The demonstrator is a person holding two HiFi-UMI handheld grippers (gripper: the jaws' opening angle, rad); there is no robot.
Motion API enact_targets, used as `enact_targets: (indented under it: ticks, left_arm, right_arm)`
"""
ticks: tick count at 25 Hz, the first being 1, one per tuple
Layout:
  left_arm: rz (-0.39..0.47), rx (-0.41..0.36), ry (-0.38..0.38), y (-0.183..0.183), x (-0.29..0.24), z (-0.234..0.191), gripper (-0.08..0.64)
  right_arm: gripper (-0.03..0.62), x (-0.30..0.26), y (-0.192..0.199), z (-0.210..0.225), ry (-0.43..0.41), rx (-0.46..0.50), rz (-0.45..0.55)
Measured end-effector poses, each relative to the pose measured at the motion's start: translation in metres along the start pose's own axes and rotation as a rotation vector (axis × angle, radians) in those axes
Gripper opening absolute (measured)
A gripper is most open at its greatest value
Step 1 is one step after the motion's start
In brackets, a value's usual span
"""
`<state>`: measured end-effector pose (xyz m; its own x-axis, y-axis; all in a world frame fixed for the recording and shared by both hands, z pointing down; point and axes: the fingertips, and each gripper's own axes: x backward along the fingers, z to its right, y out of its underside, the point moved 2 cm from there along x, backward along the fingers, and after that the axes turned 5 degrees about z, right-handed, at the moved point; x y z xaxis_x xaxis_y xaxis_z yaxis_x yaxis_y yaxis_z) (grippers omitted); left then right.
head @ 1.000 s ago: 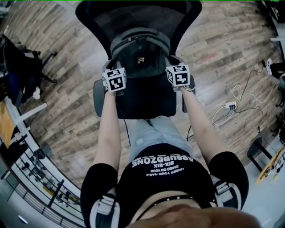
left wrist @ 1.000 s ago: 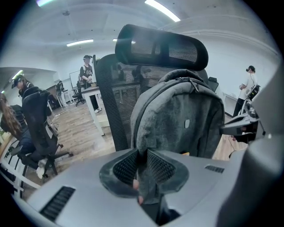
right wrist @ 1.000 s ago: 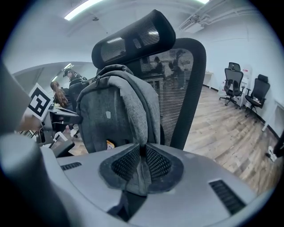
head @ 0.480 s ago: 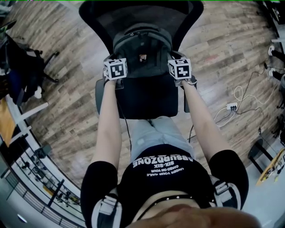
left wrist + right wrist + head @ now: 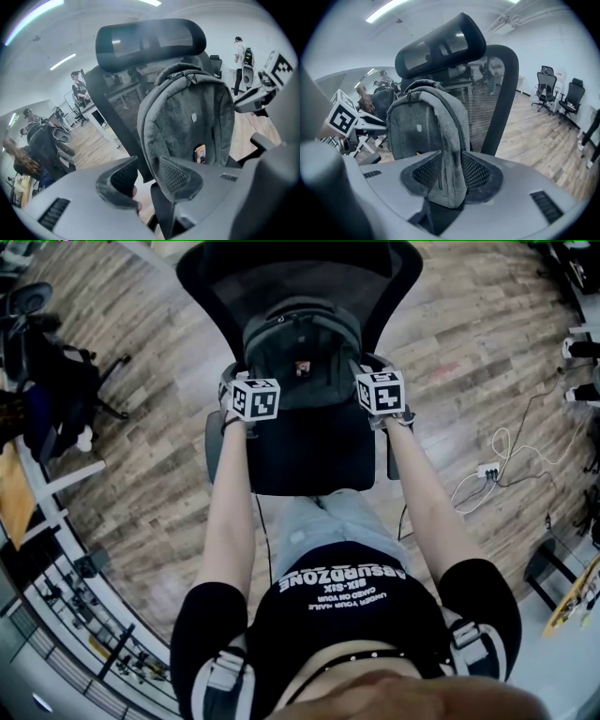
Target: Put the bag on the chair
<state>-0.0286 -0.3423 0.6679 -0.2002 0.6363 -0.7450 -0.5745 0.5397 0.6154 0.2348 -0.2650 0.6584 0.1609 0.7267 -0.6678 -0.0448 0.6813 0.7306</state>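
Note:
The grey backpack (image 5: 300, 352) stands upright on the black office chair (image 5: 309, 460), leaning on its mesh backrest. My left gripper (image 5: 246, 388) is at the bag's left side and my right gripper (image 5: 375, 381) at its right side. In the left gripper view the left gripper (image 5: 145, 176) has just been opening. Its pads stand apart, and the backpack (image 5: 187, 117) edge lies just past the right pad. In the right gripper view the right gripper (image 5: 451, 171) has also just been opening. The backpack (image 5: 422, 126) side edge hangs loosely between its spread pads.
Another black chair (image 5: 56, 381) stands on the wood floor at the left. A power strip with cables (image 5: 487, 470) lies at the right. The chair's armrests (image 5: 214, 442) flank the seat. People (image 5: 79, 89) and more office chairs (image 5: 546, 89) are in the background.
The left gripper's marker cube has rolled and shifted a little right. The right cube has risen slightly. The bag now rests upright against the backrest.

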Motion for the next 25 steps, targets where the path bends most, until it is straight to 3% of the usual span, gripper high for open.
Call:
enact_targets:
  ticks: [5, 10, 17, 20, 25]
  left_arm:
    - [0.091, -0.016, -0.057, -0.010, 0.033, -0.008, 0.135]
    - [0.240, 0.027, -0.062, -0.033, 0.083, -0.010, 0.132]
    - [0.394, 0.041, -0.046, -0.055, 0.154, -0.003, 0.074]
    - [0.434, 0.071, -0.014, -0.054, 0.184, 0.004, 0.047]
    - [0.499, 0.201, 0.084, -0.045, 0.229, 0.014, 0.017]
  right_arm:
    - [0.127, 0.025, -0.013, -0.007, -0.016, 0.010, 0.064]
    - [0.026, 0.063, -0.033, -0.028, -0.036, 0.068, 0.169]
    - [0.017, 0.122, -0.047, -0.071, -0.172, 0.004, 0.271]
    - [0.017, 0.149, -0.048, -0.086, -0.193, -0.016, 0.317]
    - [0.016, 0.195, -0.052, -0.102, -0.187, -0.041, 0.398]
